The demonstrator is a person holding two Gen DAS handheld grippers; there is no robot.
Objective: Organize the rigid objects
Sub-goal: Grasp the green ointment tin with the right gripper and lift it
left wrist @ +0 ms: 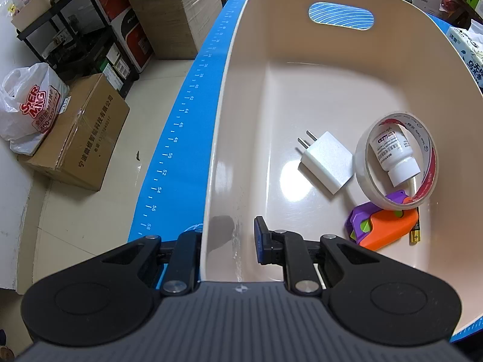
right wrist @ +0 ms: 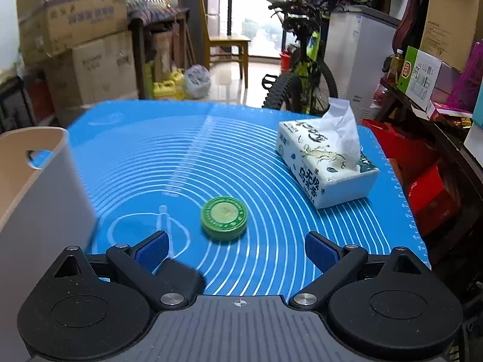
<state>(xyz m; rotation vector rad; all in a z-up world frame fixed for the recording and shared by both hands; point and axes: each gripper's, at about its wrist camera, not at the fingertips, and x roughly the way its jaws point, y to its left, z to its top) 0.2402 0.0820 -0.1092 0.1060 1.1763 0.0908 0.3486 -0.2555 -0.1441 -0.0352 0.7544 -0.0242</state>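
Note:
A beige plastic basket (left wrist: 241, 120) stands on the blue mat. In it lie a white charger plug (left wrist: 327, 163), a tape roll (left wrist: 395, 163) around a small white bottle (left wrist: 392, 154), an orange and purple toy (left wrist: 380, 226) and a battery (left wrist: 415, 235). My left gripper (left wrist: 229, 241) is shut on the basket's near wall, one finger inside and one outside. In the right wrist view a round green tin (right wrist: 224, 216) lies on the mat (right wrist: 211, 150), just ahead of my open, empty right gripper (right wrist: 237, 250). The basket (right wrist: 36, 187) stands at its left.
A tissue pack (right wrist: 326, 157) lies at the mat's far right. A thin clear item (right wrist: 164, 220) lies left of the tin. Cardboard boxes (left wrist: 78, 138), a shelf and a plastic bag (left wrist: 27, 105) stand on the floor left of the table; a bicycle (right wrist: 302, 69) stands behind it.

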